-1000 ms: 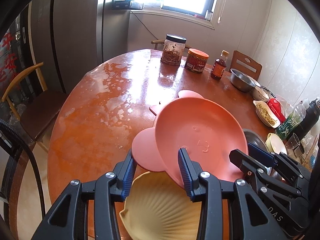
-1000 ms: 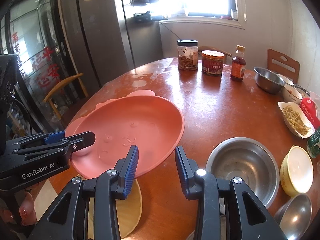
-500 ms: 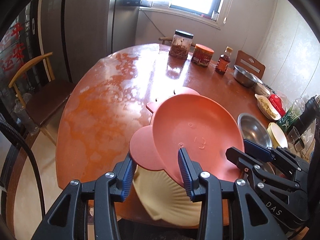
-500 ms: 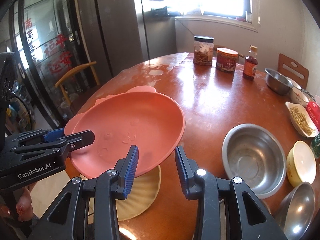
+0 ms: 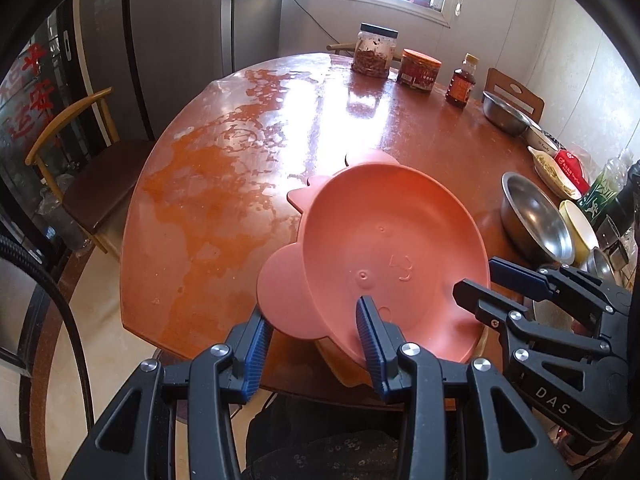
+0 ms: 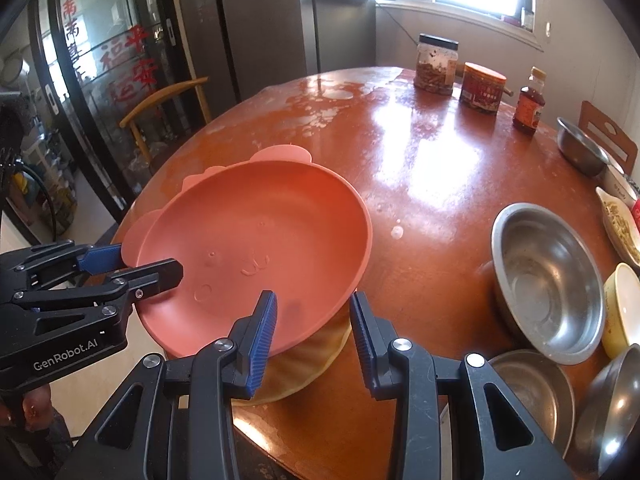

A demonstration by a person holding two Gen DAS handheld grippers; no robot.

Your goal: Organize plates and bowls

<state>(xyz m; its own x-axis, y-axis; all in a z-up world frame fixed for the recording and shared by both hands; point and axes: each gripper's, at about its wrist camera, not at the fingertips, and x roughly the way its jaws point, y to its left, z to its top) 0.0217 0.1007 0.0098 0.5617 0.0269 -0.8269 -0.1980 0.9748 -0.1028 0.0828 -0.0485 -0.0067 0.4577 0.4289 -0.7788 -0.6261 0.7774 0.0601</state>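
A pink animal-shaped plate (image 5: 380, 240) (image 6: 272, 232) hangs tilted just above a yellow shell-shaped plate (image 5: 336, 360) (image 6: 312, 356) at the near edge of the round wooden table (image 5: 240, 152). My left gripper (image 5: 312, 336) (image 6: 152, 266) is shut on the pink plate's left rim beside an ear. My right gripper (image 6: 312, 324) (image 5: 476, 284) is shut on its near right rim. The pink plate hides most of the yellow one.
Steel bowls (image 6: 548, 280) (image 6: 536, 392) and a yellow bowl (image 6: 624, 312) crowd the table's right side, with a dish of food (image 6: 620, 224) behind. Two jars (image 6: 436, 64) and a bottle (image 6: 528, 104) stand at the far edge. A wooden chair (image 5: 80, 152) is at the left.
Both grippers have brought the pink plate down and back over the yellow plate, which now shows only as a sliver. The grips have not changed.
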